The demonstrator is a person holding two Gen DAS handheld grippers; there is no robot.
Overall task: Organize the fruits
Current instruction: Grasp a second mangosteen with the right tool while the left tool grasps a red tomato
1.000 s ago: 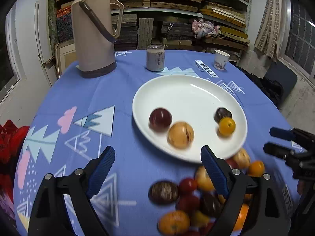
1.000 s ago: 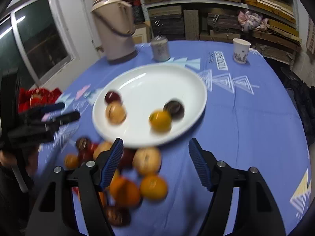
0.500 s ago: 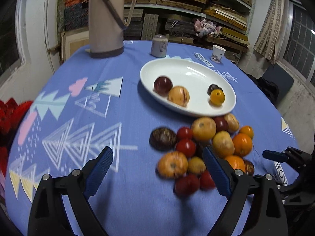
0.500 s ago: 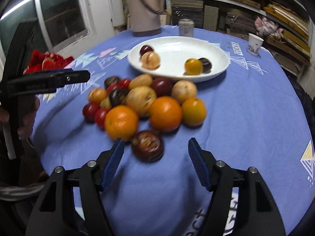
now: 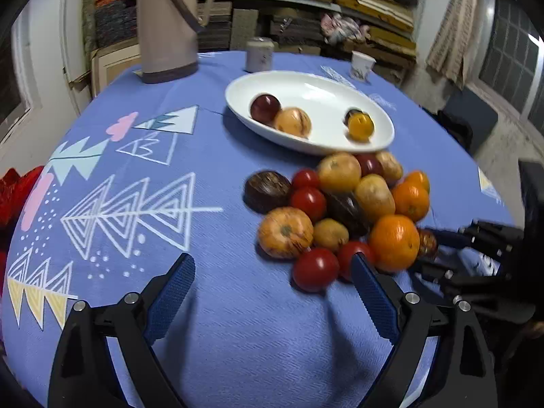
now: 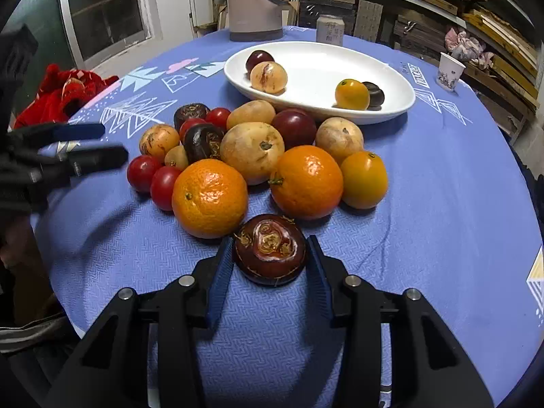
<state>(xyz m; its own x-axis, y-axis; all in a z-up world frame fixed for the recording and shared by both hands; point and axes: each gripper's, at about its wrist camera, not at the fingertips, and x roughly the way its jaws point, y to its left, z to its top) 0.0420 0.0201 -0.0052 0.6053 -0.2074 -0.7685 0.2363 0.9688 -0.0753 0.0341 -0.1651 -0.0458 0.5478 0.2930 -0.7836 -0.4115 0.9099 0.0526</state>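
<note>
One hard, light chestnut [image 6: 270, 250] low in frame; my right gripper [image 6: 270, 265] pinches its flanks, left gripper [image 5: 272, 292] agape

Bare cloth runs along the tabletop's [image 5: 238, 340] near edge and whole left side, while the fruit pile [image 6: 258, 149] crowds against the white plate [image 6: 401, 102], with flask [image 5: 168, 23] and can [image 5: 259, 55] blocking the far edge.

A mixed fruit pile [image 6: 258, 156] lies just before the white plate [image 6: 391, 78], which holds four fruits [image 6: 352, 94].
</note>
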